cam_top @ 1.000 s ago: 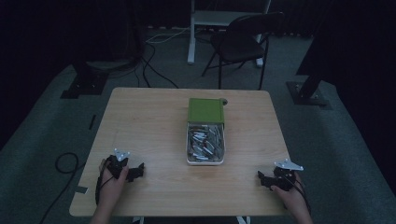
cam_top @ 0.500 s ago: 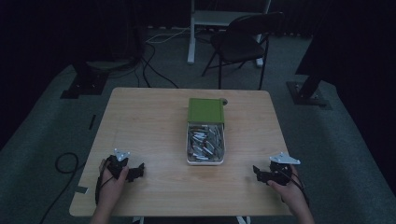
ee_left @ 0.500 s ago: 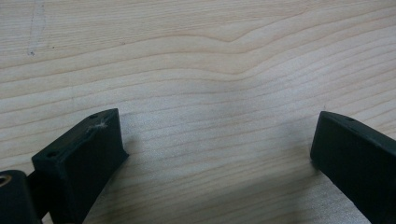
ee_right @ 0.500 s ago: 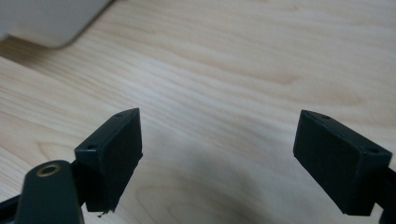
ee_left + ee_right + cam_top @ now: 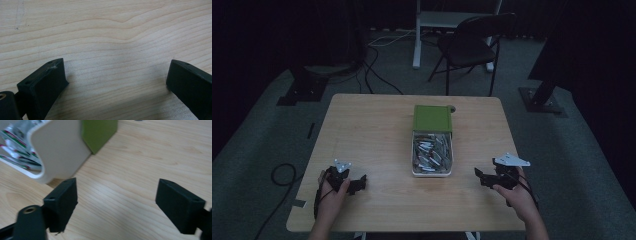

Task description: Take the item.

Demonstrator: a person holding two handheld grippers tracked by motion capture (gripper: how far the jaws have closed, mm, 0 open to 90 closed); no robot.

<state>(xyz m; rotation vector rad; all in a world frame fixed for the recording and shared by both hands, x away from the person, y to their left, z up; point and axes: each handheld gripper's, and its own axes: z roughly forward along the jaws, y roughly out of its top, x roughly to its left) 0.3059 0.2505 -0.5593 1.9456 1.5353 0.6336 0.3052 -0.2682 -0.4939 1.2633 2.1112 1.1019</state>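
Box of packets sits untouched mid-surface; both grippers empty, fingers apart, nothing started yet.

Spread fingers near box (packets inside).

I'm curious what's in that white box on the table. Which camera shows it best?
The high view: the whole white box shows from above, full of small packets, a green lid behind it. The right gripper view catches one blurred corner. The left gripper view faces bare table.
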